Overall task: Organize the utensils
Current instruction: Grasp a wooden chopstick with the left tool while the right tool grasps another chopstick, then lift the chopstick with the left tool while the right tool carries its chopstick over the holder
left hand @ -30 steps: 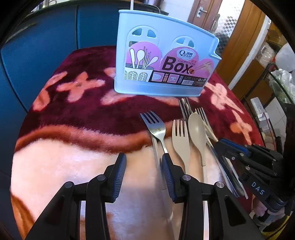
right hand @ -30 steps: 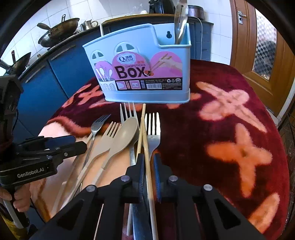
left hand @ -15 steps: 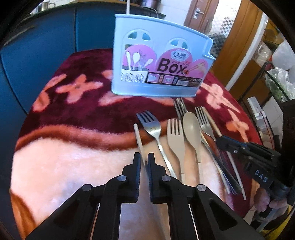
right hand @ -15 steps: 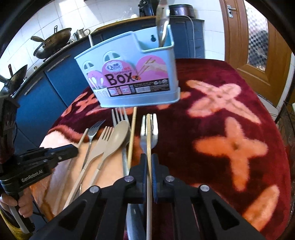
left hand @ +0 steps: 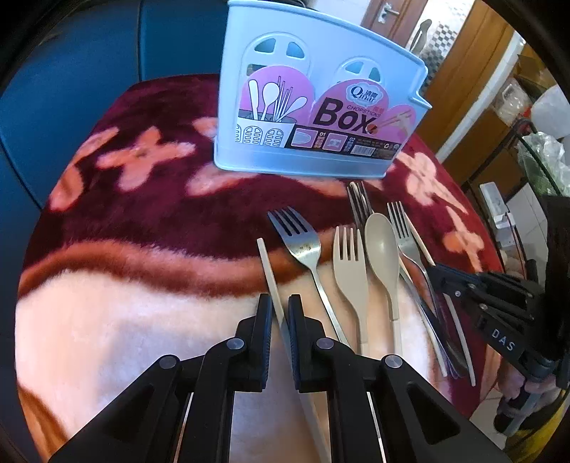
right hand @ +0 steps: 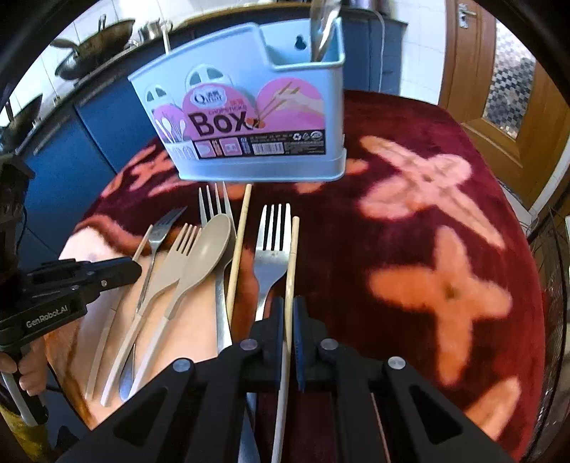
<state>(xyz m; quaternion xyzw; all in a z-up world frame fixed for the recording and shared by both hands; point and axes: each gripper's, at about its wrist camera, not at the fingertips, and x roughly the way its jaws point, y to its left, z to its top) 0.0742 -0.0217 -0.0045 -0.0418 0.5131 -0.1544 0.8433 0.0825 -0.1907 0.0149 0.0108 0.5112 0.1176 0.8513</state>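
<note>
**Pale blue utensil box waits while both grippers pinch a chopstick**

Pale blue plastic fills the top of both views: the utensil box (left hand: 320,107) stands upright on a plush maroon cloth (left hand: 142,213) with pink flower shapes, its pink "Box" label facing the cameras. In the right wrist view, metal utensils (right hand: 322,32) stand in its raised compartment at the upper middle of the frame.

In the left wrist view, the left gripper (left hand: 280,313) sits at the lower middle with its jaws drawn narrow around a pale chopstick (left hand: 269,274), which runs up and slightly left out of the pads. The log has the jaws easing open a touch, yet the pads press on the stick. Just to the right of it lie a steel fork (left hand: 299,242), a beige fork (left hand: 351,267) and a beige spoon (left hand: 382,249), side by side with heads pointing toward the box. More steel forks lie beyond the spoon, partly under the right gripper's black body at the right edge.

In the right wrist view, the right gripper (right hand: 289,313) at the lower middle is closed tight on a second chopstick (right hand: 293,256), which points up toward the box. A steel fork (right hand: 272,249) lies touching that stick's left side. A third chopstick (right hand: 239,242) lies further left, beside the beige spoon. The left gripper's black body enters from the left edge, with a hand (right hand: 25,370) on its handle at lower left.
</note>
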